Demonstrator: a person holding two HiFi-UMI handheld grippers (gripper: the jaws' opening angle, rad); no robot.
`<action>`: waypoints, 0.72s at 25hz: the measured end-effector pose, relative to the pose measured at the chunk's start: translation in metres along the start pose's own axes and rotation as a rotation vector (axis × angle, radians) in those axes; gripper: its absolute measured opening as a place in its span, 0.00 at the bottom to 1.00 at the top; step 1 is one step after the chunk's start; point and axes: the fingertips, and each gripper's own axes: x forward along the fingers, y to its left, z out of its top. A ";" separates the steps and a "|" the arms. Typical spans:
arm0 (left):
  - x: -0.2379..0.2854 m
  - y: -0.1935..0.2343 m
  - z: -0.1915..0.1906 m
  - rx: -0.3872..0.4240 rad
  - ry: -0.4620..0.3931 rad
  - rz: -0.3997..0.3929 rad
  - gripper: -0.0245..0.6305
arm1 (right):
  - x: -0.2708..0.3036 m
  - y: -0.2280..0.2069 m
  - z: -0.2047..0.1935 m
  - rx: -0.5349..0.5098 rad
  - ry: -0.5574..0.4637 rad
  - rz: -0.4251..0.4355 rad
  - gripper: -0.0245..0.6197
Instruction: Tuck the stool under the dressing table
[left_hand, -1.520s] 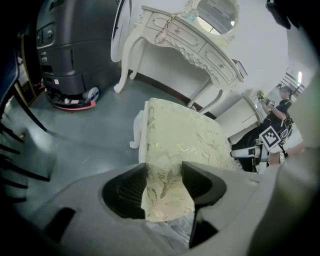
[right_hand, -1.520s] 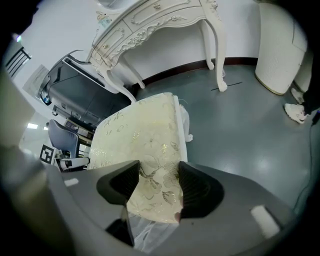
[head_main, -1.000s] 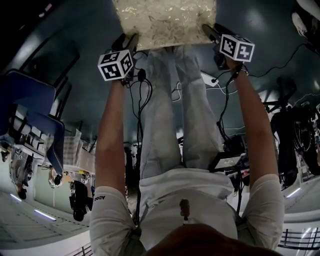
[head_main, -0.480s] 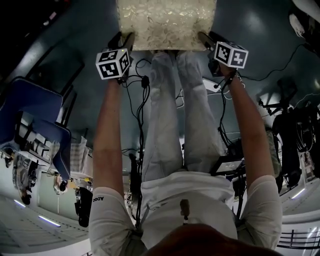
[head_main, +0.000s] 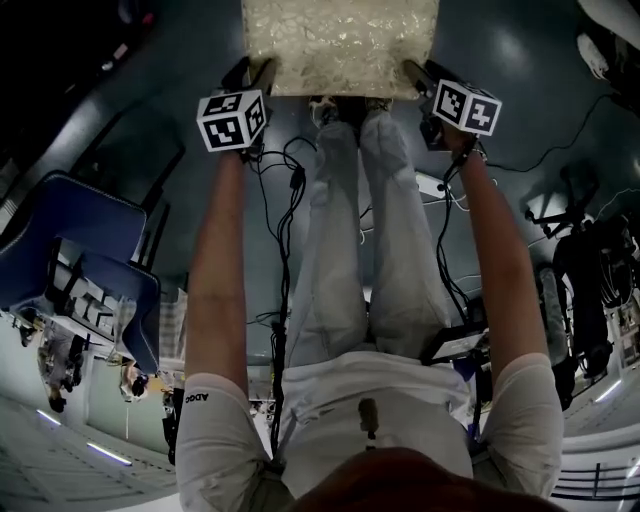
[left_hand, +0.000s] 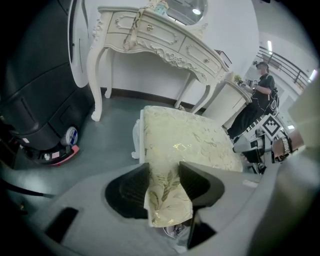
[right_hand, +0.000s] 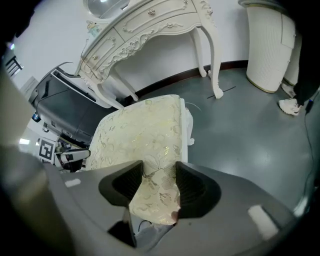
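Stool (head_main: 340, 45) pushed closer to the dressing table (left_hand: 160, 35)
The left hand-held gripper (head_main: 255, 72) and right hand-held gripper (head_main: 418, 72) each clamp a near corner; the stool has slid forward over the floor (left_hand: 110, 120), not yet underneath.

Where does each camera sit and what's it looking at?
Head view: on the person's head, looking down at the stool; arms, legs, both claws show.
Left gripper view: on the left claw, facing the dressing table; its jaws pinch the stool.
Right gripper view: on the right claw, likewise, from the other side.
Shared: all three show the stool.
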 end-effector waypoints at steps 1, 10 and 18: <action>0.003 0.002 0.006 0.000 -0.004 0.002 0.34 | 0.002 0.000 0.007 -0.001 -0.006 -0.001 0.38; 0.017 0.013 0.046 -0.029 -0.046 0.021 0.34 | 0.015 0.002 0.066 -0.019 -0.077 0.003 0.36; 0.012 0.030 0.067 -0.009 -0.031 0.060 0.33 | 0.020 0.019 0.071 -0.052 -0.059 0.051 0.36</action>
